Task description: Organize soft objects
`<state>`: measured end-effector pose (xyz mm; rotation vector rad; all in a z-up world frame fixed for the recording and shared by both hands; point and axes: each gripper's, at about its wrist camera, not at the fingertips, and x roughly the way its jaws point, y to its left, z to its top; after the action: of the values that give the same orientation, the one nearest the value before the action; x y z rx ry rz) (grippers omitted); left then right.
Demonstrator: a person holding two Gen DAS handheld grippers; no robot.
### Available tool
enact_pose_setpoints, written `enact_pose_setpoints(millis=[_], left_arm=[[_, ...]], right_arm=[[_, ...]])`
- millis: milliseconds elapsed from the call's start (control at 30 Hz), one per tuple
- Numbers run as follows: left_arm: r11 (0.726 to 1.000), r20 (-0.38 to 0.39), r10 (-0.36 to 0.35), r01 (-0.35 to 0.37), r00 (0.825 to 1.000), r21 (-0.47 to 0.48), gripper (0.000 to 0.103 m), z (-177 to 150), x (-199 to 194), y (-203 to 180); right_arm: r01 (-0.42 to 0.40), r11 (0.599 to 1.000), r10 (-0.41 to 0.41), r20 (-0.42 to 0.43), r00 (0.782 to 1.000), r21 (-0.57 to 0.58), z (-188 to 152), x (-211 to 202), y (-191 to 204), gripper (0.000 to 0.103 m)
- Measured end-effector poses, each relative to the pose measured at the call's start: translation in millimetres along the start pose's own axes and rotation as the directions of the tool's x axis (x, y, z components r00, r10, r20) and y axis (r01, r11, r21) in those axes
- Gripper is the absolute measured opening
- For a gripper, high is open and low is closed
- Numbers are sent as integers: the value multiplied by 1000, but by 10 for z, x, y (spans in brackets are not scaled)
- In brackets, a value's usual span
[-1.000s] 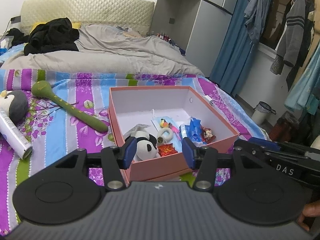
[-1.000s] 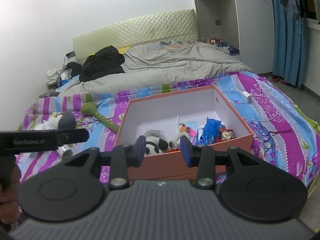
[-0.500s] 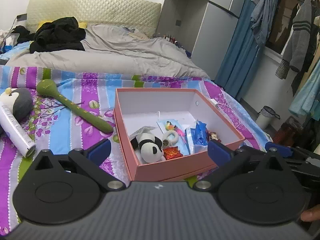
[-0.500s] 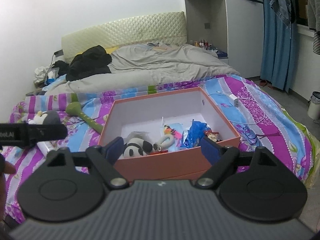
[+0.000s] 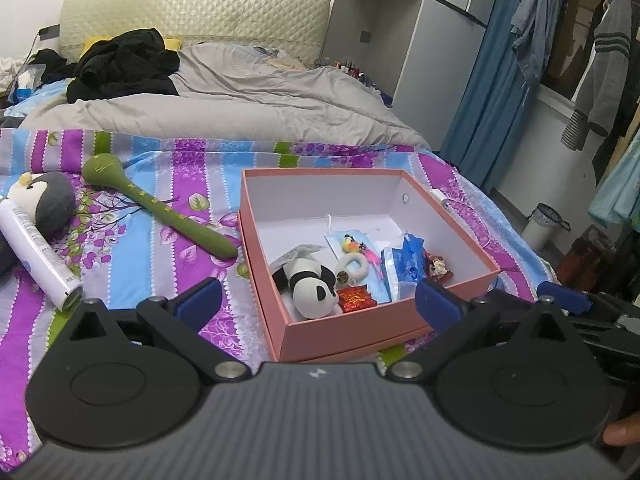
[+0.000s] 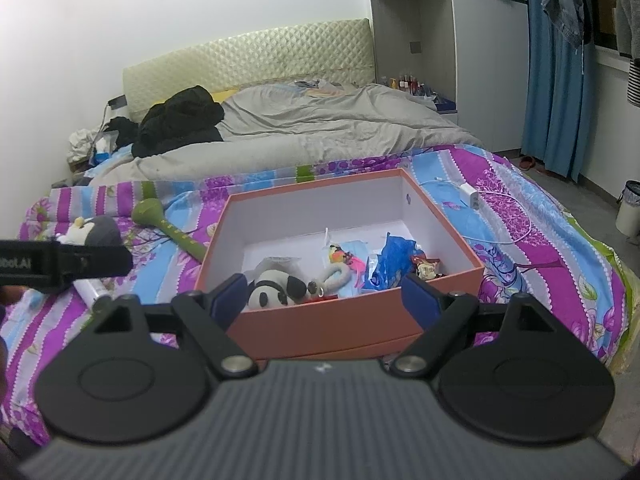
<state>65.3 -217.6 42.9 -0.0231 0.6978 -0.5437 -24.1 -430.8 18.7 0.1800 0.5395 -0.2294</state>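
Presently my left gripper (image 5: 318, 299) hangs with its jaws spread wide and nothing between them; they have just been opening. My right gripper (image 6: 324, 294) is likewise spread and empty, also freshly opened. Both point down over the near edge of the bed (image 5: 132, 240), toward the pink box (image 5: 448, 216) that sits on the striped bedspread at its near right part.

Inside the box, a panda plush (image 5: 310, 286) lies in the near left corner, with a white ring toy (image 5: 354, 266) and blue packets (image 5: 406, 262) just beside it toward the right wall.

Well apart from the box, near the left edge of the bed, lies a penguin plush (image 5: 44, 200), touching a white tube (image 5: 38, 254); a green massage stick (image 5: 160, 210) lies between the penguin and the box.

I judge the step in hand to be a reach for a soft thing not yet boxed, most likely the penguin. To do it well, I would swing the left gripper toward it, keep the jaws wide, straddle the body rather than the head, avoid catching the tube, and close gently, since plush compresses and may slip.
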Motion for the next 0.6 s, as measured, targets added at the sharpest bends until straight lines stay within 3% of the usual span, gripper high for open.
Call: enact_pose_setpoints(millis=[600], left_arm=[[1000, 7, -8, 8, 1000, 1, 103, -13, -29, -10]], right_arm=[[7, 1000, -7, 8, 1000, 5, 1, -41, -4, 85]])
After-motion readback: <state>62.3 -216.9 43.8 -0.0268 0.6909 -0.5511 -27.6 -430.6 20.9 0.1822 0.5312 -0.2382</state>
